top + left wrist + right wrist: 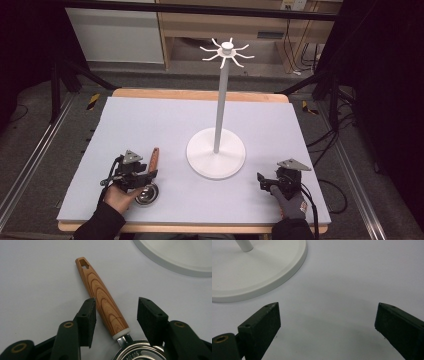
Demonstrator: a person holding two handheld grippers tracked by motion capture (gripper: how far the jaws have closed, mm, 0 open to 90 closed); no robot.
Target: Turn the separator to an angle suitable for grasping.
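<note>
Steel strainer [146, 194] bowl nearest, wooden handle [102, 296] pointing away toward table's far edge.

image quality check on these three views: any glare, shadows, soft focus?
High view: even light on the pale blue table top, surroundings dark, picture a bit soft. Left gripper view: wooden-handled steel strainer sharp along the handle, with glare on its steel rim at the bottom edge; white round stand base slightly soft. Right gripper view: soft shadow on the table between the jaws of the right gripper, no glare.
</note>
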